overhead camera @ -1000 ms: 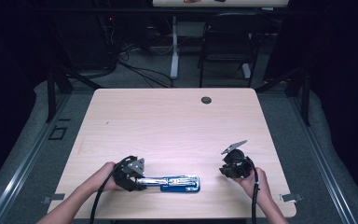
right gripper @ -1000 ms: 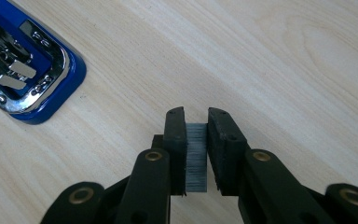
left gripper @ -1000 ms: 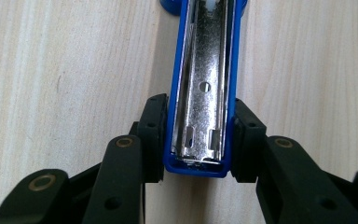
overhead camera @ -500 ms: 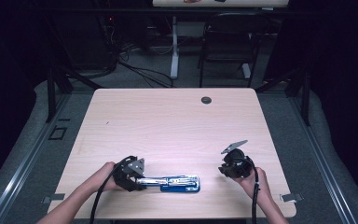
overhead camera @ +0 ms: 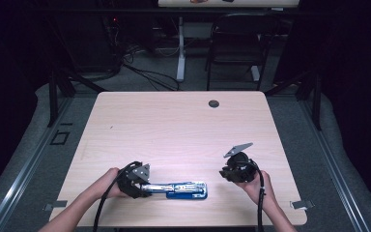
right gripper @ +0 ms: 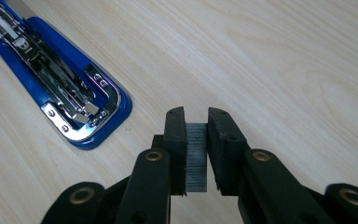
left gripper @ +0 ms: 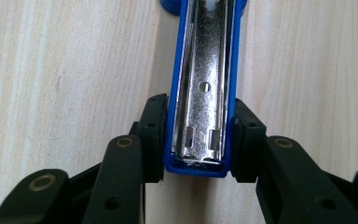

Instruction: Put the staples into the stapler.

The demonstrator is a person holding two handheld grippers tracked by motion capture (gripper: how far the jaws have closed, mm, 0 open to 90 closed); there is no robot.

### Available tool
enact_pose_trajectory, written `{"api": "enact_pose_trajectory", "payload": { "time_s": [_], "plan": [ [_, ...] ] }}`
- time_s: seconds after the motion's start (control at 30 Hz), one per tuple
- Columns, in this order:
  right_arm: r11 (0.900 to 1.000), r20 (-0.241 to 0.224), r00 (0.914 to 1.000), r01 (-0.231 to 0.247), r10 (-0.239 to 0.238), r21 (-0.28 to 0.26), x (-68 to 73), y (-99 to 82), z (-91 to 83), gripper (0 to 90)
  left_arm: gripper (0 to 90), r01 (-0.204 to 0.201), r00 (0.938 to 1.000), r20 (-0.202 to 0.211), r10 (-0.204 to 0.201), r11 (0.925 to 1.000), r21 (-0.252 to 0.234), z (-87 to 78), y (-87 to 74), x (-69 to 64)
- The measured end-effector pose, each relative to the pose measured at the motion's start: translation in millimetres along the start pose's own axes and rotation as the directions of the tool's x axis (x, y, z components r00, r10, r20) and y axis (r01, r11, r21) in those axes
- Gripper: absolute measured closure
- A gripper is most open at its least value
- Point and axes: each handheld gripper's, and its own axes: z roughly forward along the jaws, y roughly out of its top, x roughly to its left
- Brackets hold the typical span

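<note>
Left hand-held gripper (left gripper: pixel 200 140): jaws closed on the rear end of the opened blue stapler (left gripper: pixel 204 88), which lies flat near the worktop's (overhead camera: pixel 174 125) front edge. Right hand-held gripper (right gripper: pixel 196 135): jaws nearly closed, clamping a grey strip of staples (right gripper: pixel 196 158), just beside the stapler's front end.

The stapler (overhead camera: pixel 181 187) lies on the table (overhead camera: pixel 174 125), between both tongs.
</note>
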Motion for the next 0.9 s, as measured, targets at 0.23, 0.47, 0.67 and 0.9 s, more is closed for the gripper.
{"api": "enact_pose_trajectory", "payload": {
  "time_s": [0.23, 0.47, 0.67, 0.9],
  "plan": [
    [0.9999, -0.031, 0.9994, 0.016, -0.016, 0.006, 2.2, 13.2, 12.6, 78.4, 64.1, -0.003, 1.0, 0.0, 0.003, 1.0, 0.002, 0.0, 0.1, -0.1],
    [0.9983, -0.061, 0.9965, 0.057, -0.057, -0.005, 8.0, 25.7, 15.1, 78.4, 64.0, -0.003, 1.0, 0.002, 0.003, 1.0, 0.0, 0.0, -0.1, 0.3],
    [0.9961, -0.086, 0.9924, 0.088, -0.088, -0.008, 13.3, 32.4, 18.4, 78.4, 64.1, -0.004, 1.0, 0.004, 0.004, 1.0, -0.001, 0.0, -0.2, 0.4],
    [0.9907, -0.133, 0.9819, 0.132, -0.135, -0.032, 19.5, 40.6, 22.1, 78.4, 64.1, -0.006, 1.0, 0.005, 0.006, 1.0, -0.002, 0.0, -0.3, 0.9]
  ]
}}
